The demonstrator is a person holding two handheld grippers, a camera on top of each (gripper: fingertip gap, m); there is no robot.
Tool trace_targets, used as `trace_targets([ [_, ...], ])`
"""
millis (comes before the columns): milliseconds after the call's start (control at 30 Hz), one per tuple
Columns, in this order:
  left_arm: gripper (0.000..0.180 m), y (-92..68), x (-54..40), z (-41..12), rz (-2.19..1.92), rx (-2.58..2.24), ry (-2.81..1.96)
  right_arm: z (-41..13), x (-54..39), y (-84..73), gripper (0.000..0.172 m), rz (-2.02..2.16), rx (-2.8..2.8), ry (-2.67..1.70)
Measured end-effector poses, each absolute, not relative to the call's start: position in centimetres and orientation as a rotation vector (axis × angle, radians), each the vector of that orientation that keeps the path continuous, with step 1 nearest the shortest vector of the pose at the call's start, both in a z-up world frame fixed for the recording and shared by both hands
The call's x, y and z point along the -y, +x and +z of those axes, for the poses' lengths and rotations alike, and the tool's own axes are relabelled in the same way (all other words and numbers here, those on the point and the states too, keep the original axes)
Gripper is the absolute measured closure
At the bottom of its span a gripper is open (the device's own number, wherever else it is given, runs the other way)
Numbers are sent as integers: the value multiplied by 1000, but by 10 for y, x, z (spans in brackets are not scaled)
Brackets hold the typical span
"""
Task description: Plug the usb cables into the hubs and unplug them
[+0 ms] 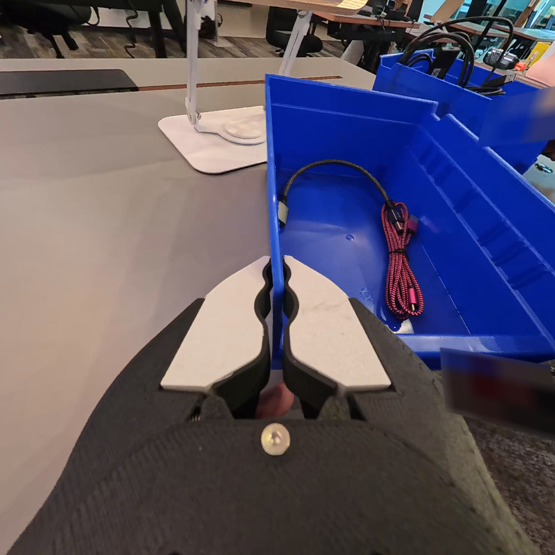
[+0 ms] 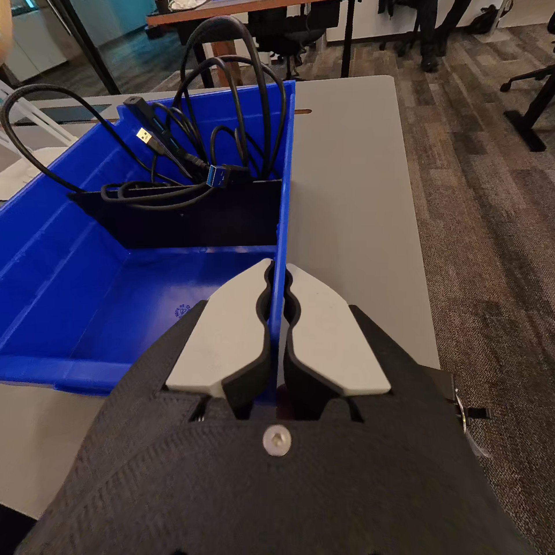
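Observation:
In the left wrist view my left gripper (image 1: 277, 258) is shut on the left side wall of a blue bin (image 1: 345, 135), with both pads pressed on the thin wall. In that bin lie a short black braided USB cable (image 1: 330, 163) and a bundled red braided cable (image 1: 399, 264). In the right wrist view my right gripper (image 2: 279, 264) is shut on the right side wall of another blue bin (image 2: 286, 180). Behind a black divider (image 2: 195, 219) that bin holds black cables (image 2: 234, 90), a blue USB plug (image 2: 216, 175), a gold plug (image 2: 143, 135) and a black hub (image 2: 150, 120).
Both bins stand on a grey table (image 1: 90, 210). A white stand base (image 1: 216, 141) sits just left of the left bin. The second bin also shows at the back right in the left wrist view (image 1: 420, 81). The table's right edge (image 2: 420, 240) drops to carpet (image 2: 480, 240).

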State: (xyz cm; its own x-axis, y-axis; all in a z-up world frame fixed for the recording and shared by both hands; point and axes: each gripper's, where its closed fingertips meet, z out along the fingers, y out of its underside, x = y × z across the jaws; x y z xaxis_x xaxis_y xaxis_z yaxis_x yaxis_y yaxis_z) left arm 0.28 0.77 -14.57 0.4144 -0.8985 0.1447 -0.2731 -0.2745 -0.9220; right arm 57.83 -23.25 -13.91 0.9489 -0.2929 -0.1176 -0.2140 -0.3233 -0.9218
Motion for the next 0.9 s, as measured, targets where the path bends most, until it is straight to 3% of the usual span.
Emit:
trace_targets([
  [900, 179, 154, 23, -144, -1013, -1084, -1743, -130, 308, 591, 169, -174, -411, -1900],
])
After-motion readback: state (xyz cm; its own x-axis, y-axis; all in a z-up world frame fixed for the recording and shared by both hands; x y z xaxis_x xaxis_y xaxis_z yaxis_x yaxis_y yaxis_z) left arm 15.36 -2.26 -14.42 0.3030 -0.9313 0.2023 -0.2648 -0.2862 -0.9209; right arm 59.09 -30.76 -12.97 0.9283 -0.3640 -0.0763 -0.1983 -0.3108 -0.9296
